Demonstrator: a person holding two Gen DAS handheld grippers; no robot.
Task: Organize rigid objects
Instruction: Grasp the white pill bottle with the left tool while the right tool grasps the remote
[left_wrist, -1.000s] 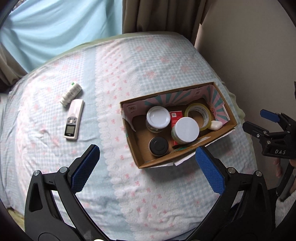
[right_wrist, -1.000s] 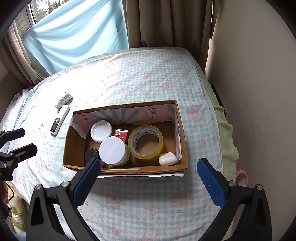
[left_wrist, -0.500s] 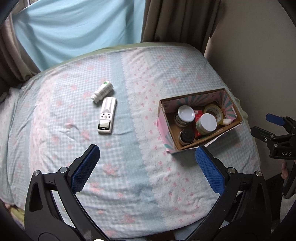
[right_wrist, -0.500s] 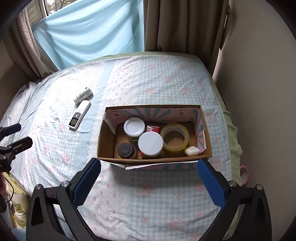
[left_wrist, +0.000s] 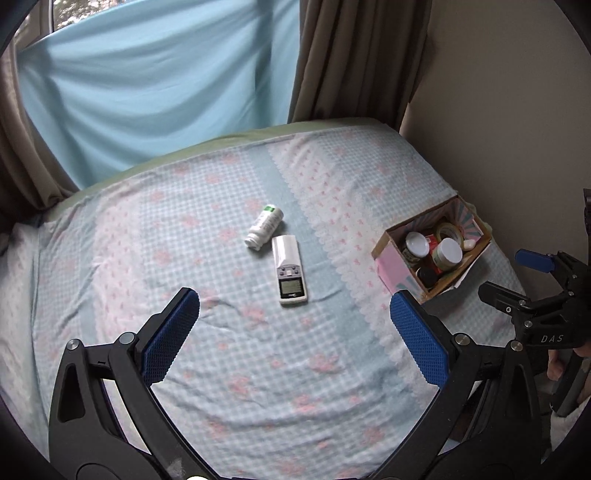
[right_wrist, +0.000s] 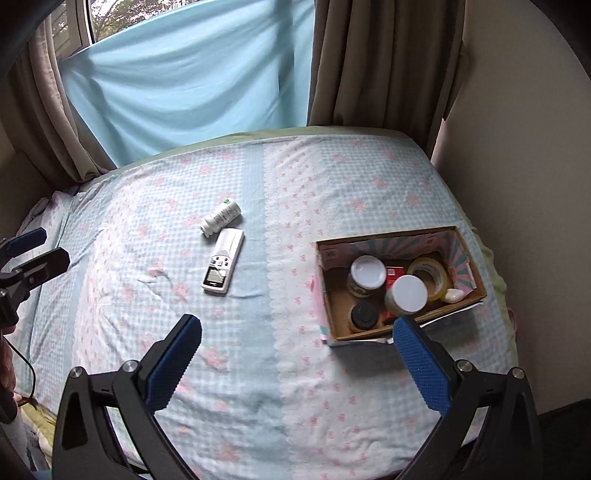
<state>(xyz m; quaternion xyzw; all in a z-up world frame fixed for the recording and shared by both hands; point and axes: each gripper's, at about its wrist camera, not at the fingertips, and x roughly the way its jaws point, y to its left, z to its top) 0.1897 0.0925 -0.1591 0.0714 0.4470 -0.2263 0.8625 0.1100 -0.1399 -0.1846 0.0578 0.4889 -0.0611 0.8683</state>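
A white remote (left_wrist: 289, 269) and a white pill bottle (left_wrist: 264, 226) lie side by side on the bed; they also show in the right wrist view, remote (right_wrist: 223, 260) and bottle (right_wrist: 220, 218). A cardboard box (left_wrist: 391, 264) at the right holds two white-lidded jars, a dark jar, a red packet, a tape roll and a small white object. It also shows in the right wrist view (right_wrist: 336, 328). My left gripper (left_wrist: 293, 334) is open and empty, above the bed in front of the remote. My right gripper (right_wrist: 295, 354) is open and empty, in front of the box.
The bed has a blue and pink checked sheet (left_wrist: 258, 369). A blue curtain (left_wrist: 147, 92) and brown drapes hang behind it. A beige wall (right_wrist: 517, 147) runs along the right side, close to the box.
Both grippers have pulled back from the box and swung left. The remote and bottle now sit mid-frame in the left wrist view. The objects have not moved.
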